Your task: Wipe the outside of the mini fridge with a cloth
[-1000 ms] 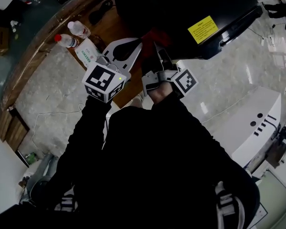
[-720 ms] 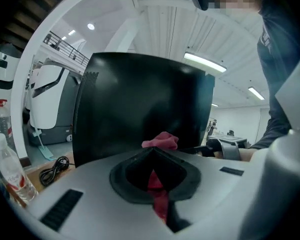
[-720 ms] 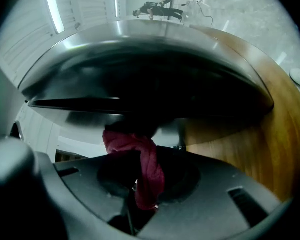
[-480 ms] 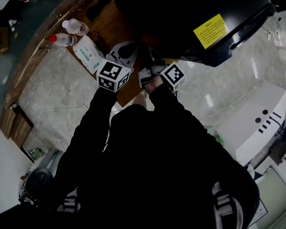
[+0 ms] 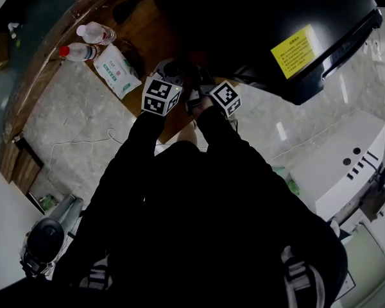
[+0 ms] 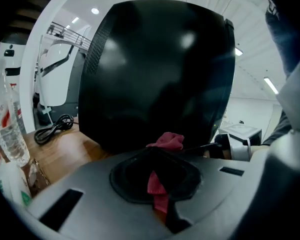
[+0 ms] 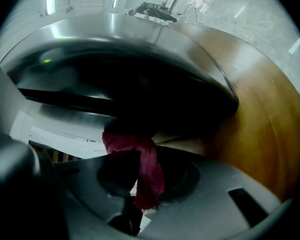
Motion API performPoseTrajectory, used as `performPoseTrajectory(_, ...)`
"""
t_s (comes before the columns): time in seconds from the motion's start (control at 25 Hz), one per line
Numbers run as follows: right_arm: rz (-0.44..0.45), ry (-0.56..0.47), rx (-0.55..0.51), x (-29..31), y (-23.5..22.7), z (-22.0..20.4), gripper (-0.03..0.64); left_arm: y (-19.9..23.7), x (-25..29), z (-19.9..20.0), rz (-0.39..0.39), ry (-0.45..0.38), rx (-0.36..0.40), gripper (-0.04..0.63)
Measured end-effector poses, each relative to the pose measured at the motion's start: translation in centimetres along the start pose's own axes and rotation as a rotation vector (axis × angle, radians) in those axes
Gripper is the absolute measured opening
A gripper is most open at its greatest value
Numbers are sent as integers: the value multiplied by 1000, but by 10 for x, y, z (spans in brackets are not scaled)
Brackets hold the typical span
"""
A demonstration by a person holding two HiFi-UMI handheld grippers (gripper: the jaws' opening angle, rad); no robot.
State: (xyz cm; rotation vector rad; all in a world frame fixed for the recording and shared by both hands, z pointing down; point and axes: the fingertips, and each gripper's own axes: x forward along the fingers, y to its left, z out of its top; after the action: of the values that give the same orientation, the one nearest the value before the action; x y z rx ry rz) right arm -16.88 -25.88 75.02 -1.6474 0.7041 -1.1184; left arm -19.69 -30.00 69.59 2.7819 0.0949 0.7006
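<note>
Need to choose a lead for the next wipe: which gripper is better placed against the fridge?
Probably left. The left gripper pinches the red cloth, bunched at its tips, squarely facing the mini fridge. The right gripper also grips red cloth, but dangling, with the fridge oblique.

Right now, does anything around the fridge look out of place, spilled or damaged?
Nothing looks spilled or damaged. One oddity: the left tool and right tool are both shut on the red cloth, which is bunched up close to the black mini fridge rather than spread flat for wiping.
</note>
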Motion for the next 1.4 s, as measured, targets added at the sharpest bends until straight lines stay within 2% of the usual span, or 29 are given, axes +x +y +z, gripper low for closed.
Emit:
performPoseTrajectory(0.28, -90, 20, -7, 7, -48, -1, 83, 3, 10, -26, 14, 40, -43, 6)
performPoseTrajectory(0.4, -88, 59, -28, 7, -49, -3, 83, -2, 1, -25, 8, 24, -66, 6)
performPoseTrajectory(0.56, -47, 180, -113, -6, -30, -11, 81, -19, -13, -18, -30, 5, -68, 6)
performPoseTrajectory(0.8, 125, 344, -395, -65, 40, -20, 81, -59, -65, 30, -7, -103, 29, 6)
performPoseTrajectory(1.0, 335, 427, -788, -126, 127, -6, 81, -106, -115, 70, 24, -181, 46, 6)
performPoseTrajectory(1.12, 471, 420, -1056, -161, 174, 9, 81, -136, -138, 94, 56, -232, 49, 6)
performPoseTrajectory(1.2, 561, 413, -1181, -185, 199, 16, 81, -156, -152, 108, 87, -274, 47, 6)
performPoseTrajectory(1.28, 632, 423, -1279, -211, 220, 18, 81, -178, -166, 121, 112, -313, 44, 6)
performPoseTrajectory(1.4, 742, 459, -1344, -250, 249, 15, 81, -214, -181, 137, 129, -366, 30, 6)
